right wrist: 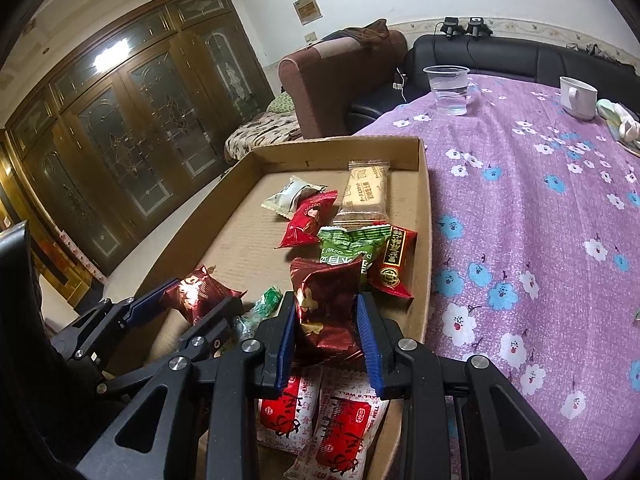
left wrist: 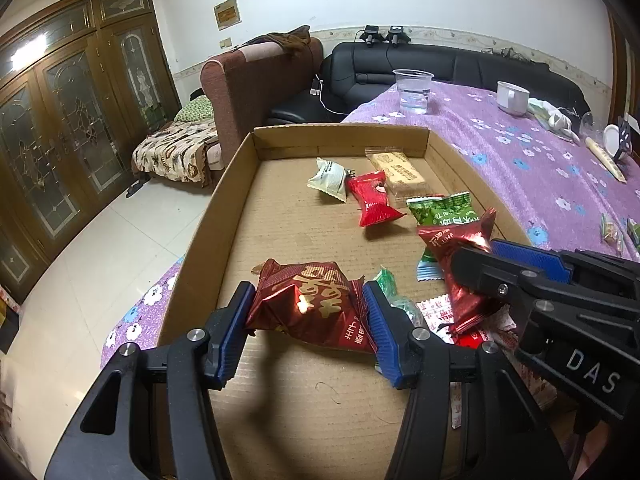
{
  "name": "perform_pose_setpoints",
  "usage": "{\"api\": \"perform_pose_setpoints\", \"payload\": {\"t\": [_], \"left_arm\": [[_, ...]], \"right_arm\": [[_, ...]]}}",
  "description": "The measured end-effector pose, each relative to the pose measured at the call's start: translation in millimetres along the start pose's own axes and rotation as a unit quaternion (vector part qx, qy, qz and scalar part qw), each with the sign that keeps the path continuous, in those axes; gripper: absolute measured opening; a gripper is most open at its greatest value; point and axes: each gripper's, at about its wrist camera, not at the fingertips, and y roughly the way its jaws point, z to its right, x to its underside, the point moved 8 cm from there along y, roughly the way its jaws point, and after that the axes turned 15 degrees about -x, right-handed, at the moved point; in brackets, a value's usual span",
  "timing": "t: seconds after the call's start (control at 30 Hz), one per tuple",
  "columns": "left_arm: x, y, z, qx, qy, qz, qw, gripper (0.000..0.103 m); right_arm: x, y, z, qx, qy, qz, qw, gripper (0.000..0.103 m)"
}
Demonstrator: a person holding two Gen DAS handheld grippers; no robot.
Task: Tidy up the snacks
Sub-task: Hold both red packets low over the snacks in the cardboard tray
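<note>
A shallow cardboard tray [left wrist: 224, 216] lies on a purple flowered tablecloth and holds several snack packets. My left gripper [left wrist: 310, 314] is shut on a dark red foil packet [left wrist: 308, 304] held just above the tray floor. My right gripper [right wrist: 326, 330] is shut on another dark red foil packet [right wrist: 324, 308] over the tray's right side; it also shows at the right of the left wrist view [left wrist: 464, 280]. Further in lie a bright red packet [left wrist: 372, 200], a white packet [left wrist: 328, 178], a beige biscuit packet [left wrist: 400, 172] and a green packet [left wrist: 444, 212].
Two red and white packets [right wrist: 320, 420] lie in the tray under my right gripper. A clear plastic cup [left wrist: 414, 90] with water and a white mug [left wrist: 512, 98] stand on the far tablecloth [right wrist: 540, 220]. Loose items lie at the table's right edge [left wrist: 604, 156].
</note>
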Motion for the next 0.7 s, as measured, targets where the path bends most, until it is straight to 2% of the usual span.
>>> {"api": "perform_pose_setpoints", "payload": {"t": [0.7], "left_arm": [[0.5, -0.3, 2.6, -0.006, 0.006, 0.003, 1.0, 0.057]], "right_arm": [[0.8, 1.4, -0.9, -0.007, -0.001, -0.002, 1.0, 0.032]]}}
